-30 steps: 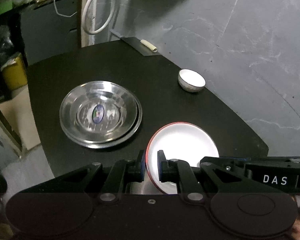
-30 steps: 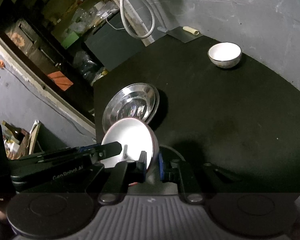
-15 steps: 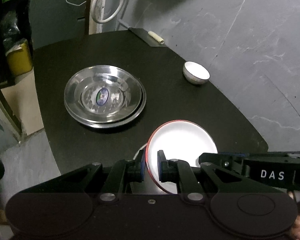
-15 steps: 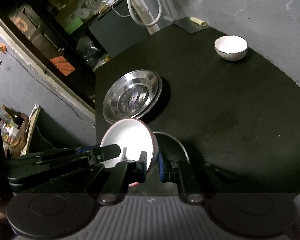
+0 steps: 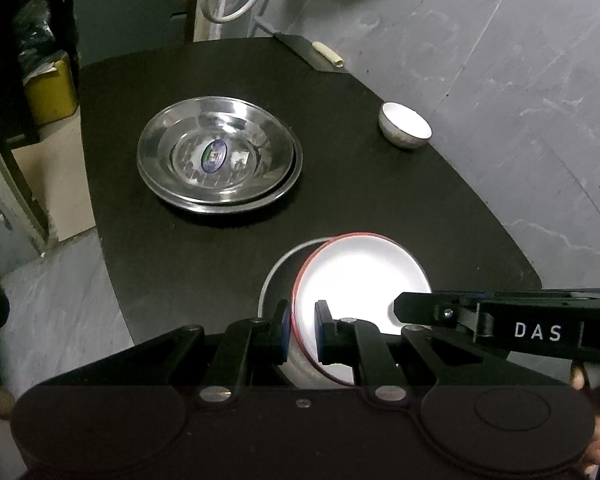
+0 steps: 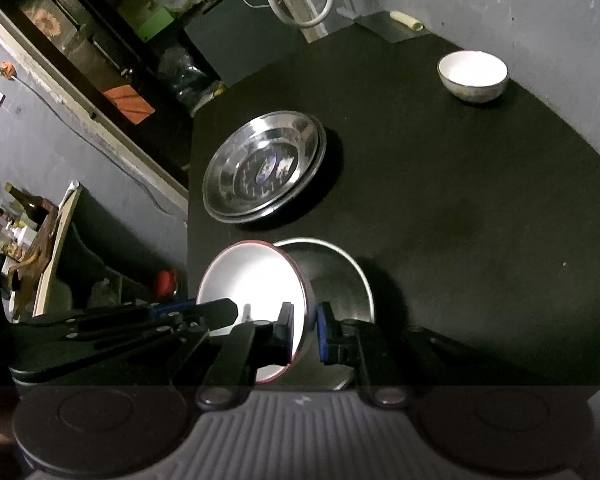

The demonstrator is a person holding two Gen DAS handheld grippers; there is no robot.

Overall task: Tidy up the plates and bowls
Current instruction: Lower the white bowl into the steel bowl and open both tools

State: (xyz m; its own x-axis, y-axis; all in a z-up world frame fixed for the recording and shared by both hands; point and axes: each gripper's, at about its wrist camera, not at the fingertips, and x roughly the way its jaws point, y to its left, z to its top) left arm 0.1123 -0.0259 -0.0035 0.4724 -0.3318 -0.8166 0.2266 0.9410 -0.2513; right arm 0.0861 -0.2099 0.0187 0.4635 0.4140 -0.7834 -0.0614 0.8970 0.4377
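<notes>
- Left wrist view: The left gripper (image 5: 302, 330) is clamped on the near rim of a white bowl with a red rim (image 5: 360, 280).
- The white bowl is tilted. It sits partly over a steel bowl (image 5: 278, 276) near the front edge of the black bench (image 5: 380, 200).
- The right gripper (image 5: 414, 312) reaches in from the right side, and its tip is at the bowl's other edge. White letters on it read "DAS".
- Farther back on the bench is a stack of shiny steel plates (image 5: 219, 160). The top plate has a small blue oval sticker (image 5: 213, 155) in the middle. Its words are too small to read.
- A small white bowl (image 5: 405, 125) stands alone near the far right edge of the bench, well apart from the plates.
- Right wrist view: The right gripper (image 6: 305, 332) is clamped on the rim of the white bowl with a red rim (image 6: 252, 276).
- The steel bowl (image 6: 336, 276) is just behind it and touches it.
- The left gripper (image 6: 220, 312) comes in from the left, with its tip inside the white bowl.
- The stack of steel plates (image 6: 262, 166) lies farther back, and the sticker (image 6: 265, 168) looks blurry.
- The small white bowl (image 6: 473, 76) is at the far right of the bench (image 6: 460, 200).
</notes>
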